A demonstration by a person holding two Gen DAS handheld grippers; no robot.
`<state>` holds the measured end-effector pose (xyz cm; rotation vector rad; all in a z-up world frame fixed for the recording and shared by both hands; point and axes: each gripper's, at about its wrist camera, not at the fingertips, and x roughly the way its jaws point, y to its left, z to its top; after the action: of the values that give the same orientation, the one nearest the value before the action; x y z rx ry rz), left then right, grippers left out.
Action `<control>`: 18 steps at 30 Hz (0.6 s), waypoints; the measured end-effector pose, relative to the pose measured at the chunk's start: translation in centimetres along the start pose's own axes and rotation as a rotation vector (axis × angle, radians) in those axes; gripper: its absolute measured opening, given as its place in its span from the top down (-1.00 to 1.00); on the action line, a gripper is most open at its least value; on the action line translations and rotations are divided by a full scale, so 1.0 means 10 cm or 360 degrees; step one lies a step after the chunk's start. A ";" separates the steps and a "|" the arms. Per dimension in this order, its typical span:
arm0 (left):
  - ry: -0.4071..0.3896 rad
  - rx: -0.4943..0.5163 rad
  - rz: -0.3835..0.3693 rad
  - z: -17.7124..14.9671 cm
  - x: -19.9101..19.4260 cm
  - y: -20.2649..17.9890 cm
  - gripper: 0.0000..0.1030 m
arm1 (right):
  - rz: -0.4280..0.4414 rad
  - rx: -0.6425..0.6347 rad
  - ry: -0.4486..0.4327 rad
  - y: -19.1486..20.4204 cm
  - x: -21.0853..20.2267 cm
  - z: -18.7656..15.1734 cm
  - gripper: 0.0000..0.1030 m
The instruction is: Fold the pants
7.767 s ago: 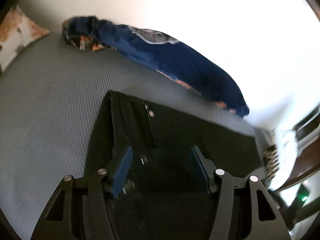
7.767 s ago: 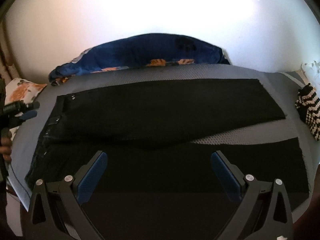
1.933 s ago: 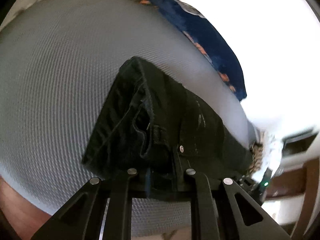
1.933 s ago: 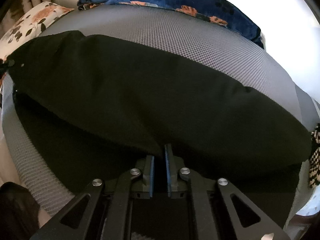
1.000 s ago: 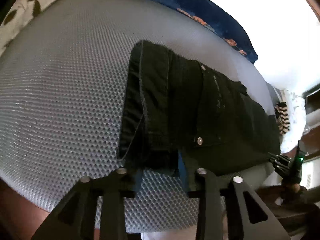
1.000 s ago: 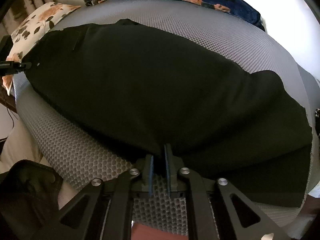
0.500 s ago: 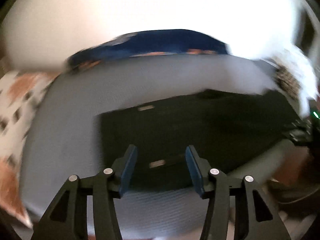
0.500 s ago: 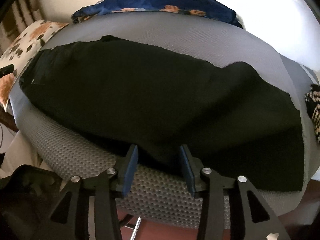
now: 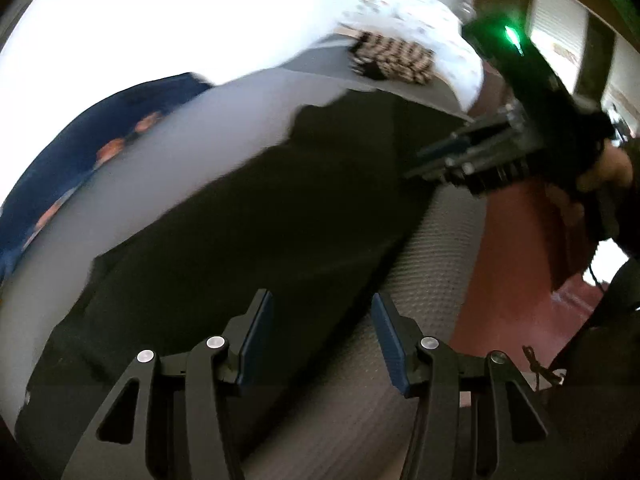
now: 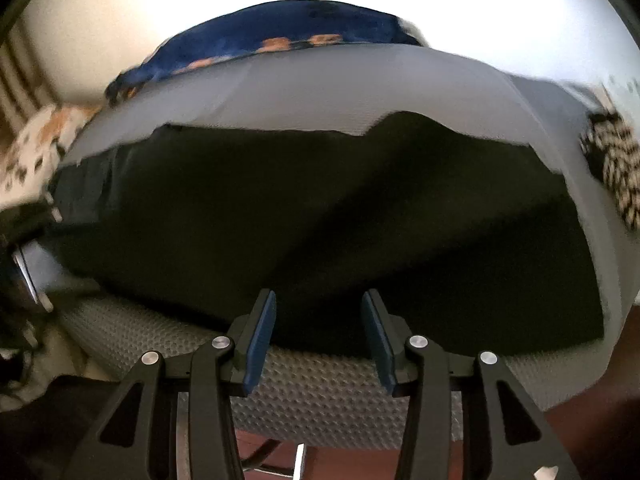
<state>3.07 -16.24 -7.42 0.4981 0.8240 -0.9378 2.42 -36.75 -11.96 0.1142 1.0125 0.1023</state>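
Observation:
The black pants (image 10: 320, 208) lie folded lengthwise, one leg over the other, across the grey mesh surface (image 10: 320, 376). In the left wrist view the pants (image 9: 260, 220) run from lower left to upper right. My left gripper (image 9: 322, 334) is open and empty, above the pants' near edge. My right gripper (image 10: 316, 332) is open and empty at the pants' front edge. The right gripper also shows in the left wrist view (image 9: 460, 160), held in a hand over the leg end. The waistband (image 10: 84, 188) is at the left.
A blue patterned cushion (image 10: 280, 40) lies along the back edge. A black-and-white knitted item (image 10: 612, 164) sits at the right end. A floral pillow (image 10: 36, 140) is at the left. Red floor (image 9: 512, 256) lies beyond the front edge.
Both grippers have let go of the pants and opened. The left gripper has swung to look along the pants toward the leg end. The right gripper has pulled back slightly.

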 end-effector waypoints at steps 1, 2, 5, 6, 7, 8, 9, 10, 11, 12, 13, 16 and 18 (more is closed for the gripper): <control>0.0007 0.0022 -0.0025 0.02 0.04 -0.04 -0.02 | 0.0017 0.0051 0.0003 -0.07 -0.01 0.00 0.18; 0.0012 0.0040 -0.0042 0.06 0.10 -0.09 -0.02 | 0.0037 0.0099 0.0005 -0.15 -0.01 -0.01 0.18; 0.0032 0.0092 -0.0080 0.14 0.22 -0.19 -0.02 | 0.0080 0.0234 -0.0006 -0.35 0.00 0.00 0.17; 0.0038 0.0100 -0.0081 0.16 0.28 -0.20 -0.02 | 0.0105 0.0278 -0.0015 -0.42 0.01 0.00 0.17; 0.0043 0.0108 -0.0076 0.18 0.31 -0.22 -0.02 | 0.0119 0.0302 -0.0022 -0.46 0.02 0.01 0.17; 0.0057 0.0110 -0.0081 0.20 0.35 -0.22 -0.02 | 0.0127 0.0318 -0.0031 -0.48 0.03 0.03 0.17; 0.0064 0.0105 -0.0078 0.20 0.39 -0.24 -0.02 | 0.0129 0.0327 -0.0040 -0.51 0.04 0.04 0.17; 0.0075 0.0097 -0.0075 0.21 0.43 -0.24 0.00 | 0.0133 0.0338 -0.0043 -0.54 0.06 0.05 0.17; 0.0084 0.0093 -0.0083 0.22 0.45 -0.23 0.01 | 0.0145 0.0358 -0.0045 -0.56 0.07 0.06 0.17; 0.0079 0.0087 -0.0084 0.23 0.45 -0.23 0.04 | 0.0160 0.0381 -0.0048 -0.59 0.09 0.07 0.17; 0.0078 0.0084 -0.0082 0.24 0.46 -0.23 0.08 | 0.0168 0.0396 -0.0048 -0.61 0.10 0.08 0.17; 0.0095 0.0068 -0.0102 0.25 0.48 -0.19 0.36 | 0.0177 0.0419 -0.0049 -0.64 0.13 0.10 0.17; 0.0107 0.0041 -0.0149 0.25 0.48 -0.14 0.38 | 0.0181 0.0428 -0.0048 -0.65 0.15 0.11 0.17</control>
<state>4.45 -21.16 -9.80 0.5193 0.9030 -1.0233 4.36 -43.05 -13.56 0.4179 0.9857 0.0674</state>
